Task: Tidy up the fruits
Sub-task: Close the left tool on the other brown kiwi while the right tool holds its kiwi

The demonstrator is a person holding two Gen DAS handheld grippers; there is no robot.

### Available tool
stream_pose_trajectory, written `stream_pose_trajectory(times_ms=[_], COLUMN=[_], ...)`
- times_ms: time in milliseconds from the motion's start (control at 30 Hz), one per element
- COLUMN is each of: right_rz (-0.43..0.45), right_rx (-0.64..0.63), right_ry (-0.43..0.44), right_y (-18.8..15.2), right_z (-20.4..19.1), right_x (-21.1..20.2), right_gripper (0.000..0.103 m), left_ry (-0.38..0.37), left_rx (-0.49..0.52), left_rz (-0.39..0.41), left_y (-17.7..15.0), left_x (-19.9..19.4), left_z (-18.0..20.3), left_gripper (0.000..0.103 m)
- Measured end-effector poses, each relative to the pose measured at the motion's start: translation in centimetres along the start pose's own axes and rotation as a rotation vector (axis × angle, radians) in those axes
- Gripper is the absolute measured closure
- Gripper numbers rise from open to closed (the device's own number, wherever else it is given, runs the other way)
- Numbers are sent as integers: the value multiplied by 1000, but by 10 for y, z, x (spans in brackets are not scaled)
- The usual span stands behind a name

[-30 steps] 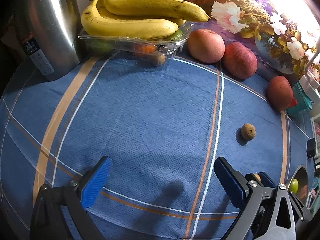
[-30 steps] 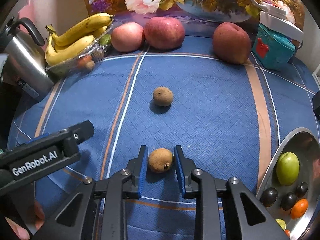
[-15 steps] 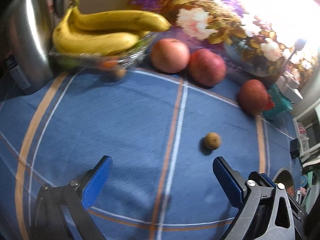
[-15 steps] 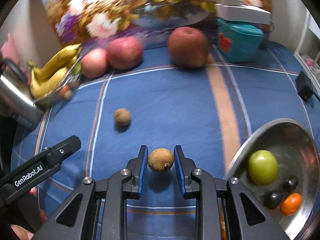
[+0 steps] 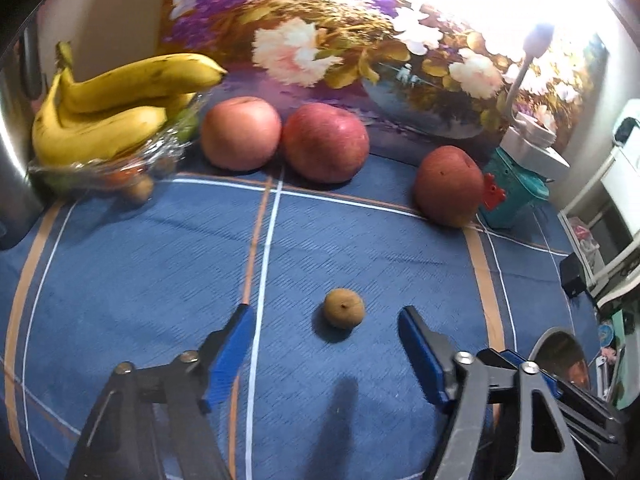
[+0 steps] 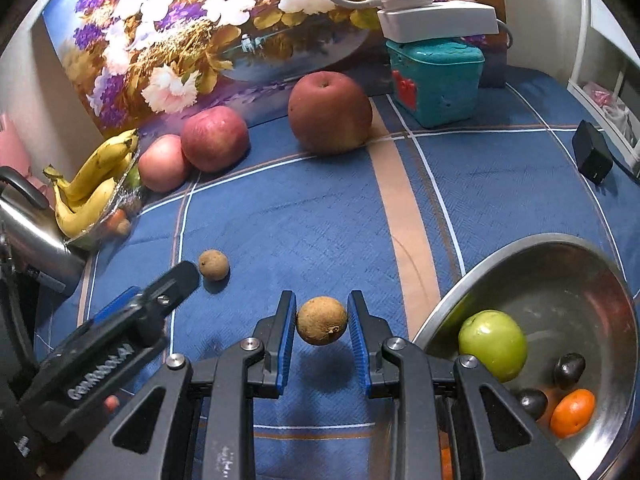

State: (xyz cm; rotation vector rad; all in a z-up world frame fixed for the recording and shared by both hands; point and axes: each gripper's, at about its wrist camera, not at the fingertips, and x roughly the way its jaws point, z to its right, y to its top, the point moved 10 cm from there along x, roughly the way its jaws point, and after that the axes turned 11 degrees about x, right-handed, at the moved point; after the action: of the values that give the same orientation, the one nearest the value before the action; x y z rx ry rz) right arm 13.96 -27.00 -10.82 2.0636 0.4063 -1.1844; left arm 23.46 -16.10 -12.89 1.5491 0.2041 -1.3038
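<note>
**Q:** What does the right gripper (image 6: 322, 326) hold?

**A:** A small brown fruit (image 6: 321, 320), clamped between its blue pads and lifted clear of the blue checked tablecloth (image 6: 320, 220); its shadow falls on the cloth just below. The steel bowl (image 6: 592, 276) stands at the near right, just beside that gripper, with a green apple (image 6: 492, 344), two dark fruits (image 6: 570, 368) and an orange fruit (image 6: 572, 412) lying in it.

**Q:** And the left gripper (image 5: 324, 328)?

**A:** Its jaws have just been closing, yet they stand apart and grip nothing. A second small brown fruit (image 5: 344, 308) lies on the cloth between the fingertips, a little beyond them, touching neither pad. In the right wrist view the same gripper comes in from the near left, its tip just beside that fruit.

**Q:** Where is the rest of the fruit?

**A:** Along the far edge, before a flower painting (image 6: 208, 32). A bunch of bananas (image 5: 116, 108) rests on a clear plastic tray (image 5: 108, 168) at the far left, next to a steel kettle (image 6: 32, 240). Two red apples (image 5: 324, 142) sit touching one another to the right of the tray; a third, darker apple (image 5: 448, 186) stands apart farther right, just beside a teal box (image 6: 436, 80) bearing a white power strip (image 6: 436, 20).

**Q:** Anything else on the cloth?

**A:** A black adapter (image 6: 592, 156) at the far right.
</note>
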Motion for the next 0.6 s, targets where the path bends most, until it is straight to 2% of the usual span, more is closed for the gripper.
stream_pose_trajectory(times_ms=[200, 333, 467, 600], right_rz=[-4, -10, -11, -14], right_rx=[10, 17, 14, 18], right_ry=[7, 12, 15, 13], right_y=[0, -1, -1, -1], right_z=[2, 3, 2, 4], right_x=[2, 3, 2, 3], right_gripper=[76, 76, 76, 76], left_ry=[-17, -17, -24, -25], left_rx=[42, 52, 65, 70], left_rz=[17, 18, 8, 2], left_y=[2, 2, 0, -2], left_x=[9, 16, 22, 24], left_z=[9, 13, 16, 17], left_gripper=[42, 57, 62, 76])
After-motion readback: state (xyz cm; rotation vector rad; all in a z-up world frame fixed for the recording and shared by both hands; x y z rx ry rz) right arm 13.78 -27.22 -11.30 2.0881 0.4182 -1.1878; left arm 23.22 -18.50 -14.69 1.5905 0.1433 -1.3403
